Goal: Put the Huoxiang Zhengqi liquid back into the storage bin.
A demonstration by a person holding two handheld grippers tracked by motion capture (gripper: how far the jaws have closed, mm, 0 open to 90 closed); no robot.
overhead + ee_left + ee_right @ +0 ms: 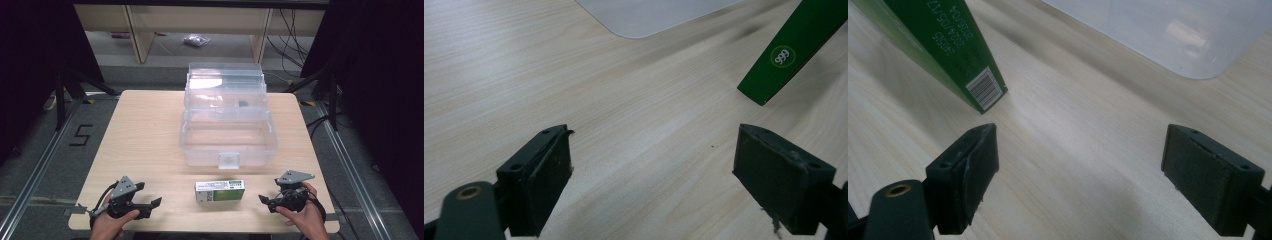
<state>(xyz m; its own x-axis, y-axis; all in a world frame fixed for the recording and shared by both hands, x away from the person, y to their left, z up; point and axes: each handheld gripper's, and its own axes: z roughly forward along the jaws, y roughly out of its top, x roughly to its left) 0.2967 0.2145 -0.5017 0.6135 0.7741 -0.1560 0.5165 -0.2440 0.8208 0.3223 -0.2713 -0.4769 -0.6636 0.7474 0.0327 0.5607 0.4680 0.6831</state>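
Note:
A small green and white carton (220, 191) lies flat on the wooden table (145, 135) near the front edge, between my two grippers. Behind it stands a clear plastic storage box (227, 135) with its lid thrown back. My left gripper (156, 203) rests at the front left, open, its jaws pointing right toward the carton. My right gripper (264, 201) rests at the front right, open, pointing left. The left gripper view has the carton's green end (786, 52) ahead of its wide jaws (651, 170). A barcoded corner of the carton (955, 55) lies before the right gripper's jaws (1080, 170).
A corner of the clear box (649, 17) shows ahead of the left gripper, and another corner (1173, 35) ahead of the right. Black frame legs (65, 95) stand beside the table, wooden shelving (200, 25) behind it. A small bag (196, 40) lies on the floor.

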